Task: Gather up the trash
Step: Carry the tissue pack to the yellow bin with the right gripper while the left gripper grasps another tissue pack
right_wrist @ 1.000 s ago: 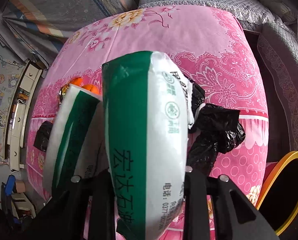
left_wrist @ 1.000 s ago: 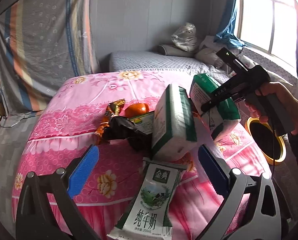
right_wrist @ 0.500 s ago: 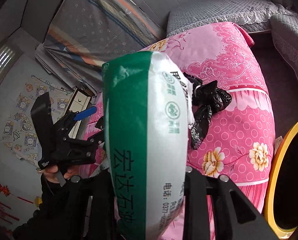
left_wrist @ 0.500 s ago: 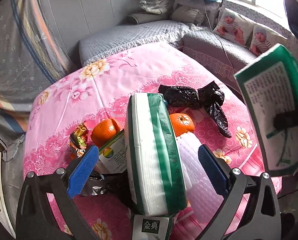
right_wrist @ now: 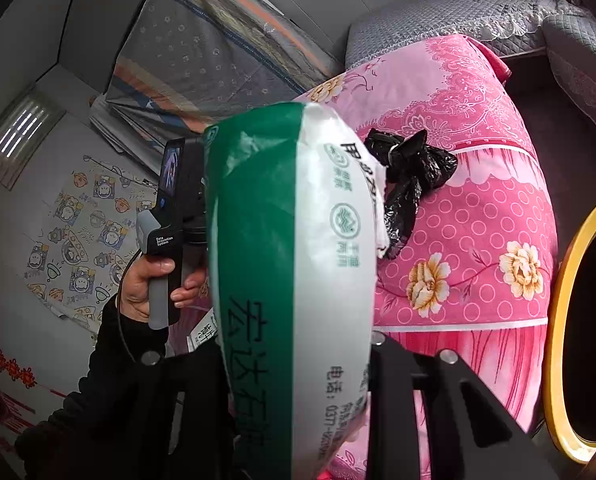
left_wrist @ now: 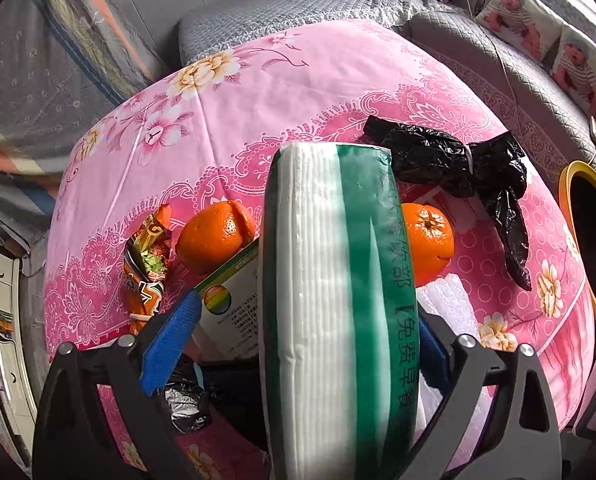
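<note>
A green and white tissue pack [left_wrist: 330, 320] stands on end on the pink flowered table [left_wrist: 298, 80], between the fingers of my left gripper [left_wrist: 306, 312]. Its jaws are closing. The left blue pad [left_wrist: 170, 344] is still apart from the pack, and the right pad is mostly hidden behind it. My right gripper [right_wrist: 298, 344] is shut on a second green and white pack [right_wrist: 290, 260], held in the air beside the table. A knotted black bag [left_wrist: 458, 160] and an orange snack wrapper [left_wrist: 146, 256] lie on the cloth.
Two oranges [left_wrist: 214, 236] [left_wrist: 430, 240], a printed box [left_wrist: 234, 312] and white foam [left_wrist: 446, 304] crowd the near table. A yellow-rimmed bin [right_wrist: 558, 320] stands to the right of the table. A hand [right_wrist: 146, 280] grips the left gripper's handle. A grey sofa lies behind.
The left gripper came in over the table, tipped downward, and its jaws narrowed around the standing pack. The right gripper carried its pack off the table, rightward toward the bin, out of the left view.
</note>
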Demonstrator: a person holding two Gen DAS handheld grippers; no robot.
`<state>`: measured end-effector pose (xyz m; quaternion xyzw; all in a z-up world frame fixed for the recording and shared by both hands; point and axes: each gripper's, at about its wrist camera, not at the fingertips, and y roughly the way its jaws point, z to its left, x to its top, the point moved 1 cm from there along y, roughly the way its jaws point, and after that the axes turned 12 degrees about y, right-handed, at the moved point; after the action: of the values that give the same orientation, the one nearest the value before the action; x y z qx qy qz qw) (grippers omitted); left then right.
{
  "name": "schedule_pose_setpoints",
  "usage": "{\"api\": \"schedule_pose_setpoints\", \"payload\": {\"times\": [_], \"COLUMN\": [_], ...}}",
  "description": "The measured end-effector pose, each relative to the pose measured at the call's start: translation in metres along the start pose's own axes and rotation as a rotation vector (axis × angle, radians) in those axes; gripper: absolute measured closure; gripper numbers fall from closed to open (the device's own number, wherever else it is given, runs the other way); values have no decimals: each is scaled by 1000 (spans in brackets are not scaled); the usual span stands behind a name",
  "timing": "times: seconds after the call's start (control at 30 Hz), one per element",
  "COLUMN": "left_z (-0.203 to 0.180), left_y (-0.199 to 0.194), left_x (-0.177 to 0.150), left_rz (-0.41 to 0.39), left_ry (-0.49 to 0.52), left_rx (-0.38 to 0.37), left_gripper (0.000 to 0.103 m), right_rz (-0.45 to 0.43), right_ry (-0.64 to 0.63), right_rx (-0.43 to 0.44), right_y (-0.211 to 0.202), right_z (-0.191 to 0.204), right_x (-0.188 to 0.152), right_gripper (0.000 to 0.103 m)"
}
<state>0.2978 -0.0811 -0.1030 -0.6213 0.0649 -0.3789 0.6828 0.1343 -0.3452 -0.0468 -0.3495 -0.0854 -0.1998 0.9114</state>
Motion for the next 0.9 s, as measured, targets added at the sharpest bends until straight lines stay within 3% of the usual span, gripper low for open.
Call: {"api": "schedule_pose_setpoints", "payload": {"times": [0.03,0.13,0.3,0.53,0.7,0.9], "left_z": [0,0,0,6,16,3], "left_y": [0,-2,-25,-96,-141,-170], "left_x": [-1,-4,-19,-56,-84,-101], "left_rz": [1,2,-65,-346,-534,-621], "left_ry": [-8,-21,-22,-57,-115,-129], "left_rx": [-27,-31,-102,-201,-208,-189], "left_gripper": [43,53,55,55,55,55], "right_rz": [0,1,-6,-33,-48,-79], "right_ry": [7,20,16,4,22,56], "right_rx": [4,10,22,45,61,59], "right_y": [-1,-3,-7,-13,-13,-20], "right_z": [-1,-2,4,13,13,1], "right_x": [-1,-5,-10,-20,-25,-34], "right_gripper": [78,78,78,78,78,78]}}
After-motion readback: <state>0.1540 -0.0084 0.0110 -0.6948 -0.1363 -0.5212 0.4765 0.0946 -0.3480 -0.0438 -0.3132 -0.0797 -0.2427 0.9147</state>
